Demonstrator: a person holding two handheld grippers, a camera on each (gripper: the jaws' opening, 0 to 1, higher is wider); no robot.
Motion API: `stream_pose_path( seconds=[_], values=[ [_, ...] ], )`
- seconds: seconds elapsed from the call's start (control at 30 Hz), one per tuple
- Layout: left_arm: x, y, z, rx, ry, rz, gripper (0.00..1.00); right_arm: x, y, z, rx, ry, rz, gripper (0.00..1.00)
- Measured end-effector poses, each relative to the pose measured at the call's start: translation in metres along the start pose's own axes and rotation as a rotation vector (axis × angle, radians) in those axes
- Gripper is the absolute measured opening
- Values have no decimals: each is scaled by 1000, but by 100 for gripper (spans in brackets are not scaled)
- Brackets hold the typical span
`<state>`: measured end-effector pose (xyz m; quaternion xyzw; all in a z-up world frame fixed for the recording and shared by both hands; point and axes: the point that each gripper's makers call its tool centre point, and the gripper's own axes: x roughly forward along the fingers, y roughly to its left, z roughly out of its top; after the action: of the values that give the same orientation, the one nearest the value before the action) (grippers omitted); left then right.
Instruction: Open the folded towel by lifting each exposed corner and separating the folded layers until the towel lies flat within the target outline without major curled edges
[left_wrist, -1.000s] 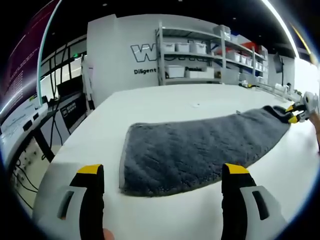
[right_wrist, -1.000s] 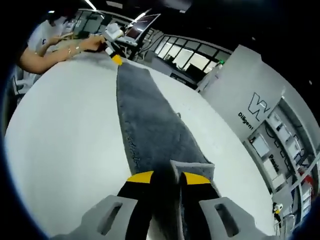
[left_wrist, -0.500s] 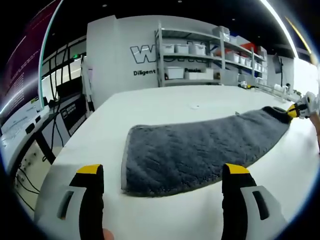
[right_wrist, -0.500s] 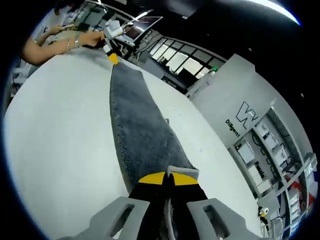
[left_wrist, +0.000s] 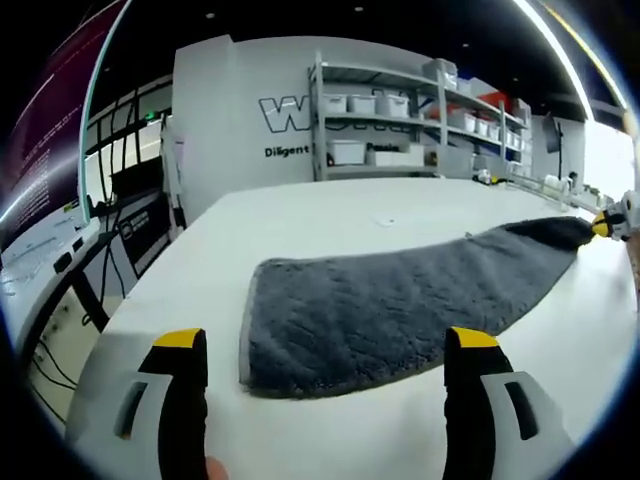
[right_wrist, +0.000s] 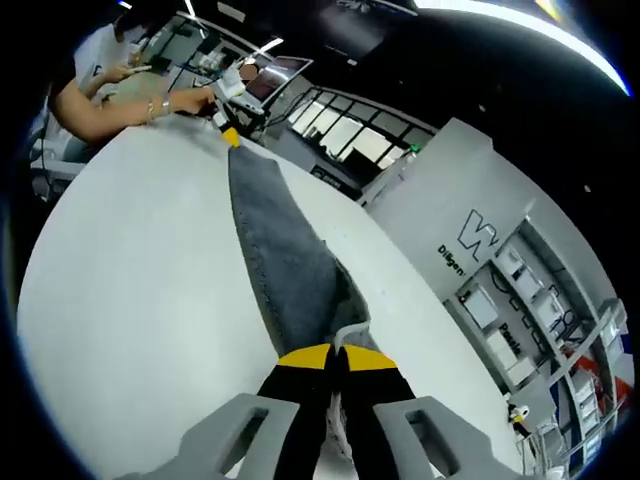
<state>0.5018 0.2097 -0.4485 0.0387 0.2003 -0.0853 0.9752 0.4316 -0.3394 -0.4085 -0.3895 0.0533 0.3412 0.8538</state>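
In the left gripper view, a rack of cables and equipment (left_wrist: 120, 210) is standing off the left side of the white table (left_wrist: 330, 205), beside a white wall panel with lettering (left_wrist: 235, 110). The left gripper (left_wrist: 325, 350) is hovering with its yellow-tipped jaws spread wide and gripping nothing, just short of the near end of the grey towel (left_wrist: 390, 305). The towel is lying stretched along the table as a long band, running away from that end toward the table's right side. Behind the table, shelving with white bins (left_wrist: 400, 110) is lining the wall. At the towel's far end the right gripper (left_wrist: 612, 222) is pinching it.

In the right gripper view, a person's hand (right_wrist: 185, 100) is resting at the towel's far end. The towel (right_wrist: 285, 265) is narrowing toward the right gripper (right_wrist: 335, 358), whose jaws are clamped tight on its near corner, the edge rising off the table (right_wrist: 140, 290).
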Motion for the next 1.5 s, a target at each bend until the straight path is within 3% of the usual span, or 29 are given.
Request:
stream_pose_path(
  seconds=[0.13,0.23,0.37,0.53,0.73,1.1,1.5],
  values=[
    [0,0,-2,-6,3,-3,97,-8,20,0,8,-3,89,0],
    [0,-1,-2,-6,2,-4,97,-9,23,-1,10,-1,105,0],
    [0,-1,3,-5,-16,-5,97,-22,31,-18,29,26,162,0],
    [0,1,4,-6,-19,-2,97,-30,36,-33,65,67,198,0],
    [0,2,2,-8,-13,5,97,-40,41,-45,178,80,248,0],
    [-4,8,5,-38,-39,30,96,-61,57,-56,255,135,386,0],
    [-6,11,6,-50,-47,46,96,-66,66,-73,281,236,471,0]
  ],
)
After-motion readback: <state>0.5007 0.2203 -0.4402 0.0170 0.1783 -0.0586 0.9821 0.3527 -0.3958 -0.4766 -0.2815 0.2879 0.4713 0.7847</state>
